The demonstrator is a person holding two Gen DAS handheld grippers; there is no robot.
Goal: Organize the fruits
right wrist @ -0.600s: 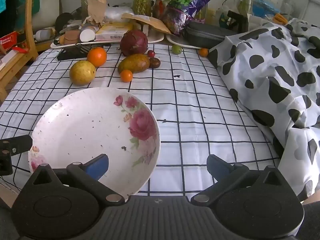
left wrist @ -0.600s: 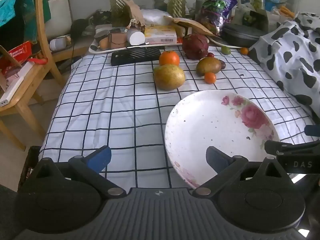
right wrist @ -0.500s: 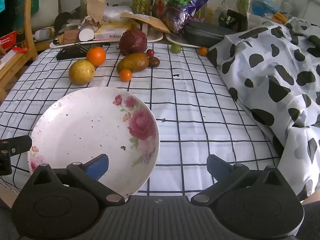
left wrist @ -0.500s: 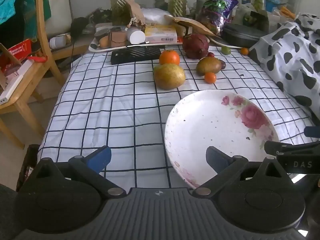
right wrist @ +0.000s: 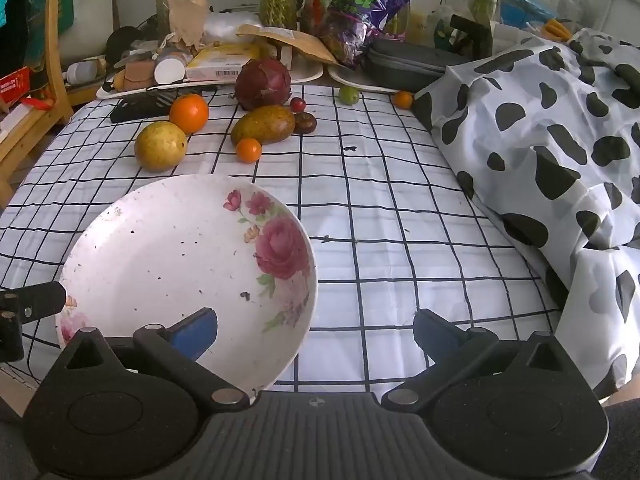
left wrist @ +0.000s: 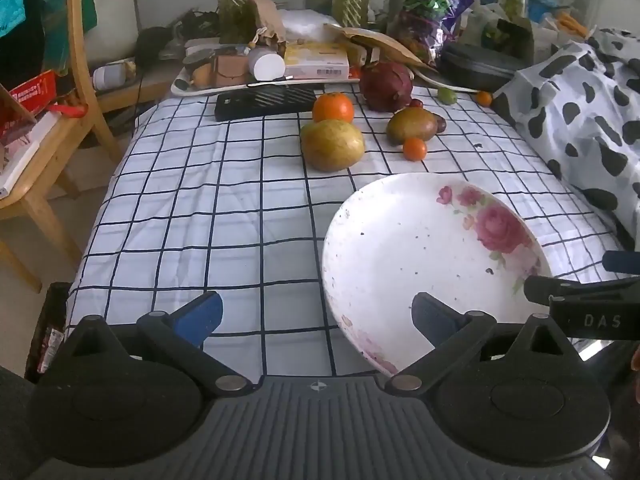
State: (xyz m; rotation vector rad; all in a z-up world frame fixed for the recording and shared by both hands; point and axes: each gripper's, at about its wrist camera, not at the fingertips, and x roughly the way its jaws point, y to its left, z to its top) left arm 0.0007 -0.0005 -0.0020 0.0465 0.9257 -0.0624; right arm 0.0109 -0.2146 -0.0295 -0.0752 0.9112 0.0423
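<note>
Left gripper [left wrist: 316, 314] hangs with jaws spread wide and gripping nothing, low over the black-and-white checked tablecloth [left wrist: 208, 200], its right finger over the near rim of the white round plate with pink roses [left wrist: 420, 256]. Beyond the plate sit a yellow-green pear-like fruit [left wrist: 333, 145], a round orange [left wrist: 333, 107], a small orange tangerine [left wrist: 414, 149], a brownish-green mango [left wrist: 412, 125] and a dark red dragon fruit [left wrist: 386, 86]. Right gripper [right wrist: 316, 336], just right of the plate, also gapes wide and empty, left finger over the plate's near edge.

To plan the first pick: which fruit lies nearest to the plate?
The yellow-green pear, beside the large orange; the other fruits lie farther from the plate.
</note>
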